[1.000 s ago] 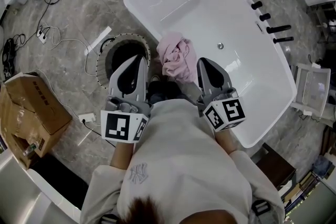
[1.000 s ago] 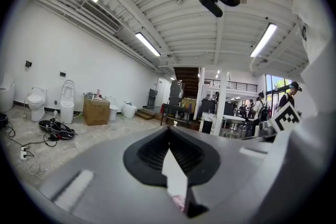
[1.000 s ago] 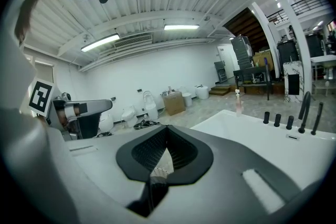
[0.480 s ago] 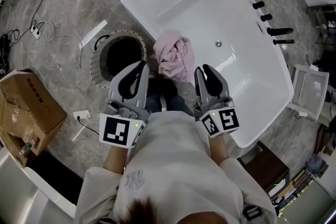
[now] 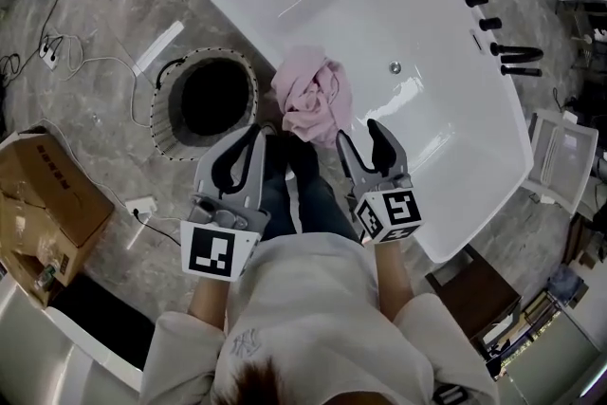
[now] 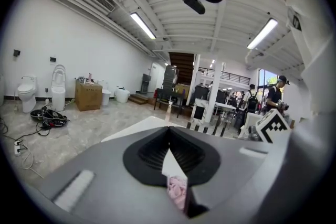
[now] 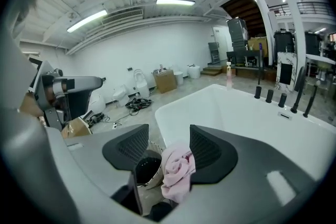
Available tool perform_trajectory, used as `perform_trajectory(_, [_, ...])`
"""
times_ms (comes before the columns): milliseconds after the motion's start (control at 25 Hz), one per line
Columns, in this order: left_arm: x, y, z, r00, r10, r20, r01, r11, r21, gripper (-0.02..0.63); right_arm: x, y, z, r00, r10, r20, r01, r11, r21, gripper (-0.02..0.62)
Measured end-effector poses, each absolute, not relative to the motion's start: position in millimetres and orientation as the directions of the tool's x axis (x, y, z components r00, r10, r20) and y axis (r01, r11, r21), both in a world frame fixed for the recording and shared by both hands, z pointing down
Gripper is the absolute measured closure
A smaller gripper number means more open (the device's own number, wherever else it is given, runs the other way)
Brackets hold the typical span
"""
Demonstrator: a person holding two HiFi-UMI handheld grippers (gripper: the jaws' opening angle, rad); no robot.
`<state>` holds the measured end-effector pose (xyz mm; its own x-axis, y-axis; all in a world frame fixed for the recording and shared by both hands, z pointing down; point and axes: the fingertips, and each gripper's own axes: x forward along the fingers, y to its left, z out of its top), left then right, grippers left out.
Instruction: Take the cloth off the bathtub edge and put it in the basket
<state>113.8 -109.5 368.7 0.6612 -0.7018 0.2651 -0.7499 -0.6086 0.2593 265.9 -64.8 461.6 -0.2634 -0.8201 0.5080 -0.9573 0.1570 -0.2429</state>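
A crumpled pink cloth (image 5: 311,95) hangs over the near edge of the white bathtub (image 5: 446,138). The round dark basket (image 5: 207,100) stands on the floor just left of it. My right gripper (image 5: 358,133) is a little short of the cloth and to its right; its jaws are opening and nothing is between them. In the right gripper view the cloth (image 7: 177,169) and the basket (image 7: 146,168) show beyond the parted jaws of the right gripper (image 7: 169,136). My left gripper (image 5: 252,136) is shut and empty, just short of the basket's near rim, and the left gripper (image 6: 169,131) shows the same.
A cardboard box (image 5: 47,204) lies at the left, with cables (image 5: 57,52) and a power strip (image 5: 142,206) on the marble floor. Black taps (image 5: 498,33) line the tub's far right rim. A white stand (image 5: 561,156) is at the right. My legs (image 5: 294,185) are between the grippers.
The right jaws were shut and have parted. Both grippers now sit slightly further back from the cloth and the basket. The cloth has not moved.
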Motion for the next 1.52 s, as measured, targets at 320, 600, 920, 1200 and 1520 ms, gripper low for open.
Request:
perform_trajectory(320, [107, -116, 434, 0.628, -0.709, 0.321, -0.779, -0.570, 0.262, 0.592, 265, -76, 548, -0.241, -0.755, 0.609, -0.968, 0.139, -0.210, 0.324])
perform_trajectory(600, [112, -113, 476, 0.620, -0.708, 0.338, -0.784, -0.538, 0.309, 0.592, 269, -77, 641, -0.184, -0.666, 0.723, -0.979, 0.059, -0.196, 0.231])
perform_trajectory(920, [113, -103, 487, 0.633, -0.685, 0.361, -0.773, -0.532, 0.346, 0.592, 272, -75, 720, -0.127, -0.574, 0.809, -0.979, -0.056, -0.194, 0.164])
perform_trajectory(1200, [105, -102, 488, 0.636, -0.689, 0.348, -0.770, -0.529, 0.357, 0.592, 263, -72, 759, -0.087, -0.521, 0.849, -0.996, 0.038, -0.078, 0.167])
perform_trajectory(1520, [101, -99, 487, 0.639, -0.689, 0.343, -0.766, -0.530, 0.363, 0.592, 253, -70, 760, -0.119, -0.464, 0.878, -0.986, 0.161, -0.049, 0.275])
